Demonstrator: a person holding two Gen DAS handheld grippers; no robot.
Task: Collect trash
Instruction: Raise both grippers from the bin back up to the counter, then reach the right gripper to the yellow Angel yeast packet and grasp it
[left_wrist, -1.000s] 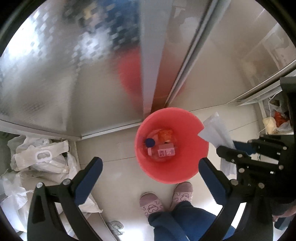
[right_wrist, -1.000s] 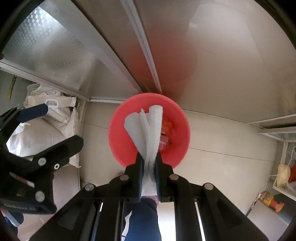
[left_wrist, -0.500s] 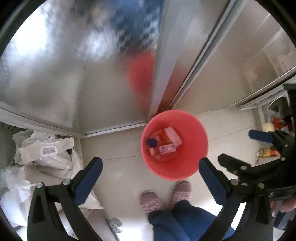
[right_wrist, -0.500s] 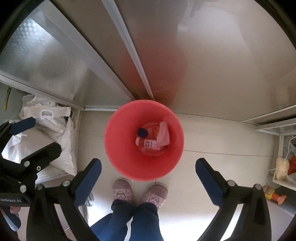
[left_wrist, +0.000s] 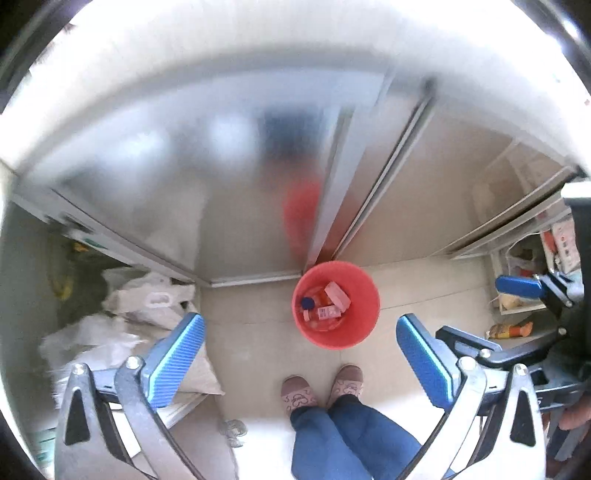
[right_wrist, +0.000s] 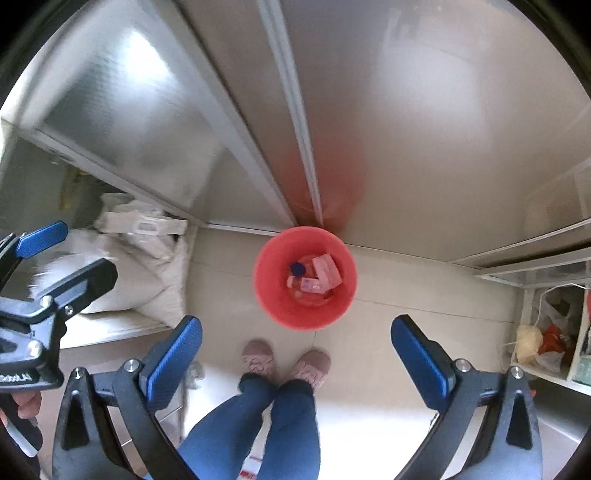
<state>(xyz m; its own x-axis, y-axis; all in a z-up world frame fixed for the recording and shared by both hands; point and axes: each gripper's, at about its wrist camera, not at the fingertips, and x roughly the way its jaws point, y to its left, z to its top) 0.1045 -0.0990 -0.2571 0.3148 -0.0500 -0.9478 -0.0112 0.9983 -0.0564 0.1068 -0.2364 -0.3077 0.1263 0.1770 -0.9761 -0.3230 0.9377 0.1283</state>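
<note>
Print on carton (left_wrist: 328, 312) in bin (left_wrist: 364, 325) stays illegible.

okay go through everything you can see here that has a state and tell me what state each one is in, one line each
Red bin: upright on the floor, no lid, trash inside.
Left gripper: open, nothing between its fingers.
Right gripper: open, nothing between its fingers.
Blue-capped bottle: lying in the bin.
White bags: slumped on the floor by the wall.
</note>
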